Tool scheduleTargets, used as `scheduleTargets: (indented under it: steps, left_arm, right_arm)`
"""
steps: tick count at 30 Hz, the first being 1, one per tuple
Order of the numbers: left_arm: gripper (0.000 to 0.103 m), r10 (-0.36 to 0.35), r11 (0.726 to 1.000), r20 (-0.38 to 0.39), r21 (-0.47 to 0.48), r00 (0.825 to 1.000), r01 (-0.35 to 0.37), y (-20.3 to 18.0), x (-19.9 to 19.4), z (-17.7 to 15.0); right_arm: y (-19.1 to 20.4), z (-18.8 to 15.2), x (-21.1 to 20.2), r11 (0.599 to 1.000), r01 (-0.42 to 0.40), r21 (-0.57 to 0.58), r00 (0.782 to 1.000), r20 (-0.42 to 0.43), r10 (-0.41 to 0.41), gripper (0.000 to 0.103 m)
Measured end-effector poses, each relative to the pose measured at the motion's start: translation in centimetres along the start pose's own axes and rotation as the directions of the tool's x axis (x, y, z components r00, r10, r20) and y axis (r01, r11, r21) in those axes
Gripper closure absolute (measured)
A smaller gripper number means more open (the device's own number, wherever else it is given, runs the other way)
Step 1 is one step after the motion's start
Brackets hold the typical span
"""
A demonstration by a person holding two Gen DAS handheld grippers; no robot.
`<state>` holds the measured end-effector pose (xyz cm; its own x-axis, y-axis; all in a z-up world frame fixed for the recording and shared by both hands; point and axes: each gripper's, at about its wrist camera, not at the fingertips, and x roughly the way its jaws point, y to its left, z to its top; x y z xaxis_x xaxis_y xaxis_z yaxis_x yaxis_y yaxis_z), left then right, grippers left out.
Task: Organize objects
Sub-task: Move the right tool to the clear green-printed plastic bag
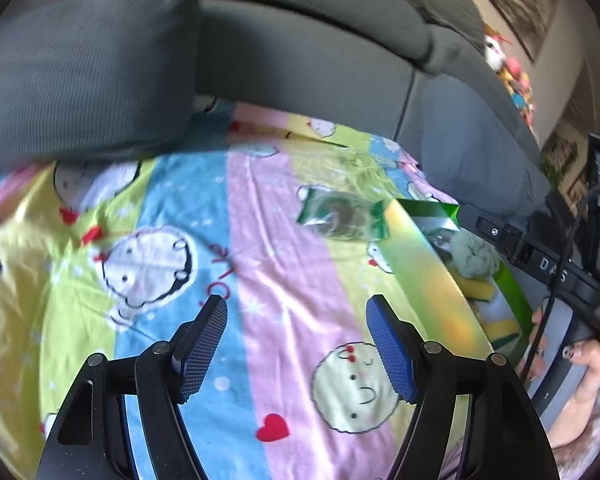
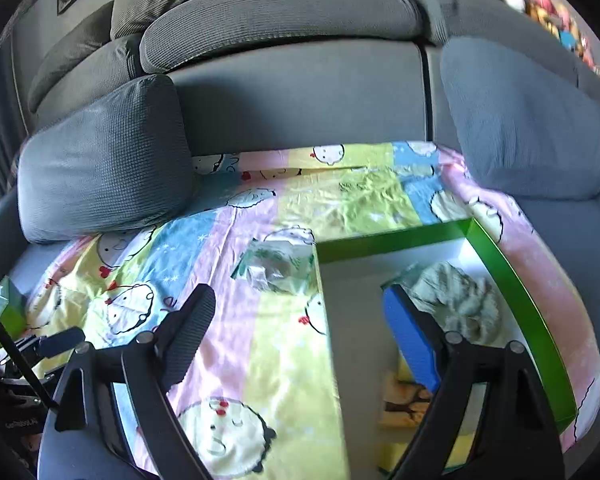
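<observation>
1. Although several things are already seen inside the green box (image 2: 512,300), one clear packet (image 2: 278,266) is left lying outside it on the patterned sheet (image 2: 284,360).
2. The left gripper (image 1: 296,340) is held with its fingers spread, and nothing is caught between them; only the sheet is seen in the gap.
3. The right gripper (image 2: 300,332) is likewise held wide, with nothing pinched; its left finger is over the sheet and its right finger over the box.
4. The packet is found ahead of the right gripper's fingers, between their lines and just beside the box's near corner; from the left wrist it is seen ahead and to the right of the fingertips, well apart from them.
5. Inside the box, a crumpled pale cloth (image 2: 458,304) is seen just past the right fingertip, with yellow sponges (image 1: 478,292) and a printed pack (image 2: 404,404) nearer.
6. The task is judged mostly done: the packet remains to be picked up and placed in the box.
7. Grey cushions (image 2: 104,164) are seen beyond the fingers, untouched.
</observation>
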<state>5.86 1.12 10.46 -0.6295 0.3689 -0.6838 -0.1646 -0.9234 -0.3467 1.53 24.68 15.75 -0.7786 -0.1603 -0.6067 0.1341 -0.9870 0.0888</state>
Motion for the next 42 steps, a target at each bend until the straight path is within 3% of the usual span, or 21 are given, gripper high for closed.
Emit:
scheduleTargets:
  steps: [7, 14, 18, 22, 27, 29, 30, 35, 42]
  left_arm:
    - [0.030, -0.010, 0.992, -0.020, -0.124, 1.000, 0.007, 3.8, 0.6, -0.5]
    - [0.030, 0.047, 0.986, 0.028, -0.161, 0.999, -0.042, 5.7, -0.9, -0.3]
    - [0.030, 0.052, 0.976, 0.023, -0.213, 0.998, -0.046, 7.1, -1.2, -0.3]
    - [0.030, 0.074, 0.967, 0.013, -0.245, 0.997, -0.068, 7.7, -1.2, -0.3]
    - [0.030, 0.063, 0.970, 0.013, -0.235, 0.998, -0.058, 7.6, -1.3, -0.1]
    - [0.030, 0.075, 0.969, 0.011, -0.236, 0.997, -0.070, 7.7, -1.4, -0.1]
    - [0.030, 0.076, 0.969, 0.011, -0.236, 0.997, -0.072, 7.8, -1.4, -0.1]
    - [0.030, 0.064, 0.964, 0.022, -0.261, 0.998, -0.056, 8.2, -1.9, -0.1]
    - [0.030, 0.073, 0.957, 0.042, -0.285, 0.996, -0.058, 8.8, -2.5, 0.0]
  right_arm:
    - [4.2, 1.9, 4.2, 0.997, -0.041, -0.071, 0.996, -0.083, 0.035, 0.017]
    - [5.4, 3.6, 11.9, 0.995, -0.064, 0.072, 0.960, -0.269, 0.081, 0.017]
    - [5.5, 4.6, 15.7, 0.996, 0.081, 0.040, 0.944, -0.322, -0.064, 0.018]
    - [4.5, 4.7, 18.0, 0.985, 0.169, 0.015, 0.918, -0.367, -0.152, 0.018]
    - [4.0, 3.9, 20.1, 0.980, 0.199, 0.010, 0.892, -0.415, -0.176, 0.018]
    - [4.9, 3.4, 20.4, 0.977, 0.208, -0.052, 0.886, -0.413, -0.211, 0.020]
    - [5.5, 3.1, 20.4, 0.975, 0.203, -0.085, 0.886, -0.407, -0.220, 0.025]
    - [7.3, 2.2, 19.6, 0.987, 0.111, -0.114, 0.886, -0.438, -0.150, 0.026]
    - [10.0, -0.6, 15.6, 0.993, -0.094, -0.074, 0.874, -0.484, 0.046, 0.026]
